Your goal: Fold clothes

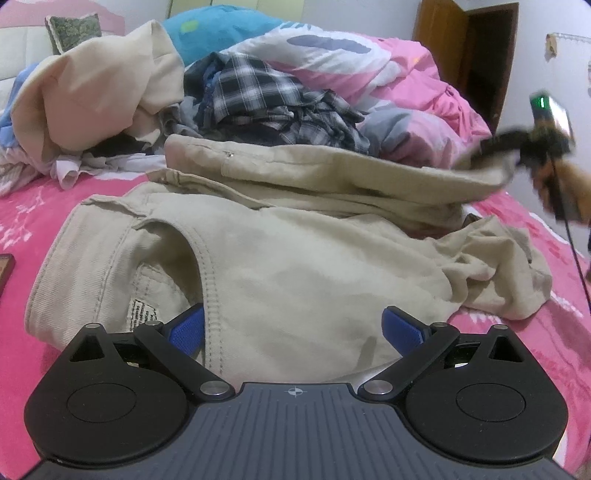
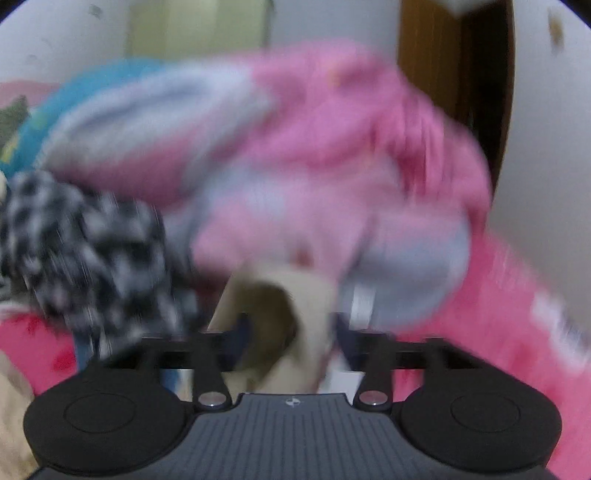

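Beige trousers (image 1: 280,266) lie on the pink bed (image 1: 29,221), waistband near me, one leg folded back across the far side. My left gripper (image 1: 293,328) is open, its blue pads (image 1: 186,330) spread over the waistband fabric. My right gripper (image 1: 517,147) shows blurred at the far right, holding the end of the trouser leg. In the blurred right wrist view the right gripper (image 2: 286,339) is shut on a fold of beige cloth (image 2: 273,306).
A pile of clothes lies behind: a beige garment (image 1: 99,92), a black-and-white plaid shirt (image 1: 266,96), a pink and white quilt (image 1: 388,77), a blue pillow (image 1: 214,29). A brown door (image 1: 472,55) stands at the back right.
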A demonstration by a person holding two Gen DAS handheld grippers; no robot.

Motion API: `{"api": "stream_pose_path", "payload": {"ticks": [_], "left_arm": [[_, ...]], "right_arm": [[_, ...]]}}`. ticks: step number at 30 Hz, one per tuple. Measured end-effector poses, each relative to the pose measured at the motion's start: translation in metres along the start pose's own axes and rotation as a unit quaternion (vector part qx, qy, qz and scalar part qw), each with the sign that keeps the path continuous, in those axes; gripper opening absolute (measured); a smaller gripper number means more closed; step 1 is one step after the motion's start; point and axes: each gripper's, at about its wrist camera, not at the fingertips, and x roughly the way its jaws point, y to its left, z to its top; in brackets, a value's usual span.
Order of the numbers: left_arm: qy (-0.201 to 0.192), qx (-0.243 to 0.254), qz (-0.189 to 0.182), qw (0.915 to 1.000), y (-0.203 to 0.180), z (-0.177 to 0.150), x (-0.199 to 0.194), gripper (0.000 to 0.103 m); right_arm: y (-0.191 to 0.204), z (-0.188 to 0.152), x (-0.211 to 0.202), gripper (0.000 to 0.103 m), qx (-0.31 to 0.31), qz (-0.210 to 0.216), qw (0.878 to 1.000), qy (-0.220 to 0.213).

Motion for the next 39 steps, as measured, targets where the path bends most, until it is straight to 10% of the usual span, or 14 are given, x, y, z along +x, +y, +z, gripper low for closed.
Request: {"api": "stream_pose_path", "payload": {"ticks": [4,8,15,18,26,39], "left_arm": [[-0.001,0.011,-0.001,0.9999,-0.001,-0.001,-0.002,0.1],[-0.006,0.012,0.001,0.9999,0.0,-0.003,-0.003,0.1],[-0.001,0.009,-0.001,1.0,-0.005,-0.006,-0.011,0.1],[-0.001,-0.001,-0.003,1.0,-0.004,-0.006,-0.022,0.1],[0.005,-0.043,0.017,0.9989,0.005,-0.017,-0.045,0.1],[-0.015,-0.086,0.031,0.9957,0.032,-0.016,-0.056,0.1]], "right_arm": [[-0.055,-0.041,-0.019,0.071,0.113,0.025,0.993,0.017],[-0.105,-0.078,-0.068,0.096,0.206,0.048,0.977,0.008],[-0.137,-0.161,-0.083,0.096,0.34,0.123,0.926,0.111],[-0.112,-0.171,-0.079,0.093,0.306,0.137,0.935,0.116],[-0.053,-0.178,-0.068,0.012,0.283,0.224,0.924,0.126],[-0.092,-0.114,-0.266,0.005,0.257,0.296,0.91,-0.134]]}}
